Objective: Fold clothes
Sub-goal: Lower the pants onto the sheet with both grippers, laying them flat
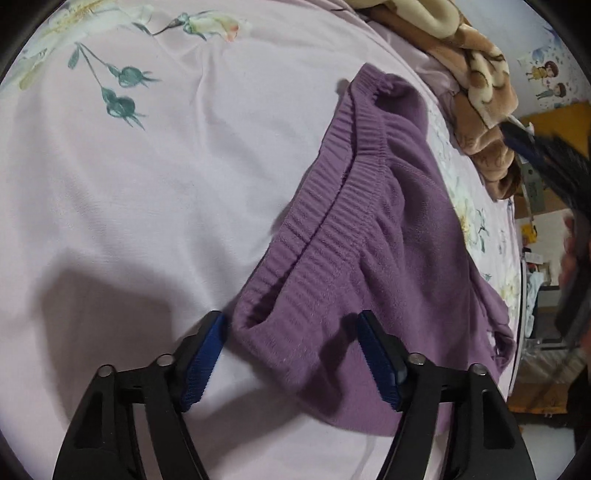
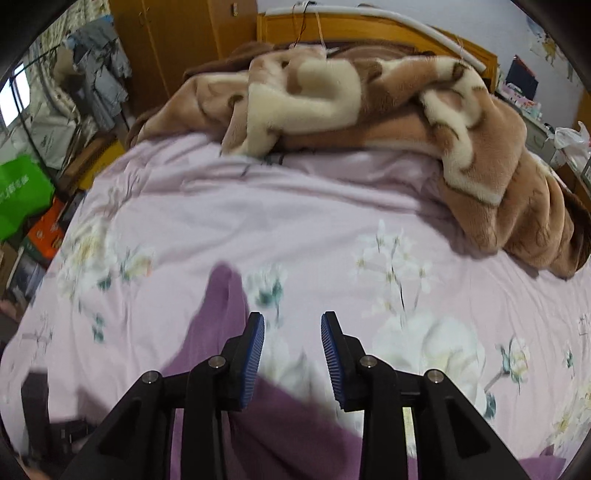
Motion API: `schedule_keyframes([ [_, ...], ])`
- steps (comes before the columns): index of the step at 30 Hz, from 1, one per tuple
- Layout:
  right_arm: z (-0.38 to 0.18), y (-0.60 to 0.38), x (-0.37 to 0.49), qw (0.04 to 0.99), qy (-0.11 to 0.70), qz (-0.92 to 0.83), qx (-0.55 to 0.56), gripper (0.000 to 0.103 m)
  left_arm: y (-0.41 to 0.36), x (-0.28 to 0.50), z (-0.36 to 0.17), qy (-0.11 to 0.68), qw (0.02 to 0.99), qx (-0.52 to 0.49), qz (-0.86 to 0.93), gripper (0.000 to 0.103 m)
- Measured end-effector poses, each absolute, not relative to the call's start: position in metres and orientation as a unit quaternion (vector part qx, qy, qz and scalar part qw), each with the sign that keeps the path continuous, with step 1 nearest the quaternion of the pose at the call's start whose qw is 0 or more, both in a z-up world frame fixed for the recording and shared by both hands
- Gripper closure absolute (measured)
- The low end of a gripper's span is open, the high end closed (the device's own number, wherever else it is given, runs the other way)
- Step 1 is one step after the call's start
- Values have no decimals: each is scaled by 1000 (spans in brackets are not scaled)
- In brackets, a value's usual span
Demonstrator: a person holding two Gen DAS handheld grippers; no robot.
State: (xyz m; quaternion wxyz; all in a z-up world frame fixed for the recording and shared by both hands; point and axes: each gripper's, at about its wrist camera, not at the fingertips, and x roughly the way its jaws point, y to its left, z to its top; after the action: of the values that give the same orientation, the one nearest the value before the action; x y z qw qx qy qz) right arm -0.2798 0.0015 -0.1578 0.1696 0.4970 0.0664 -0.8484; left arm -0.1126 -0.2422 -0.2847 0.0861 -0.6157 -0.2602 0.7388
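Observation:
Purple trousers (image 1: 388, 221) lie on the pink flowered bed sheet (image 1: 147, 184), their ribbed elastic waistband running from the far middle down toward me. My left gripper (image 1: 291, 317) is open and points down at the near corner of the waistband. That corner lies between the blue pads (image 1: 207, 354), which do not press on it. In the right wrist view, part of the same purple cloth (image 2: 218, 295) spreads below and left of my right gripper (image 2: 292, 317). The right gripper is open above the sheet (image 2: 295, 221) with nothing between its fingers.
A crumpled brown and cream blanket (image 2: 369, 122) is heaped at the head of the bed by the wooden headboard (image 2: 369, 29), also seen as the blanket (image 1: 476, 92). A green bag (image 2: 22, 192) and boxes stand beside the bed. A blurred dark tool and a hand (image 1: 569, 258) are at the right edge.

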Motion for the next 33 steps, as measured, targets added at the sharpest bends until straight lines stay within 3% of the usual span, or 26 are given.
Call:
schedule_keyframes([
  [1, -161, 7, -271, 168, 64, -844, 505, 70, -243, -113, -285, -263, 86, -617, 736, 73],
  [3, -165, 23, -252, 158, 47, -837, 522, 70, -247, -111, -283, -280, 88, -617, 730, 92],
  [11, -178, 92, -184, 86, -23, -810, 580, 70, -301, -59, -236, -282, 39, -609, 740, 94],
  [18, -182, 119, -152, 63, -55, -793, 603, 70, -350, -12, -232, -260, -19, -643, 720, 94],
  [24, -185, 151, -144, 47, -68, -791, 606, 70, -333, -18, -243, -187, -5, -681, 708, 83],
  [26, -178, 166, -142, 41, -70, -801, 593, 70, -334, -24, -226, -170, -21, -664, 728, 74],
  [28, -174, 187, -144, 34, -71, -807, 585, 66, -334, -35, -210, -151, -31, -648, 746, 59],
  [33, -187, 226, -157, 52, -39, -800, 597, 63, -309, -99, -192, -89, 16, -620, 780, 39],
])
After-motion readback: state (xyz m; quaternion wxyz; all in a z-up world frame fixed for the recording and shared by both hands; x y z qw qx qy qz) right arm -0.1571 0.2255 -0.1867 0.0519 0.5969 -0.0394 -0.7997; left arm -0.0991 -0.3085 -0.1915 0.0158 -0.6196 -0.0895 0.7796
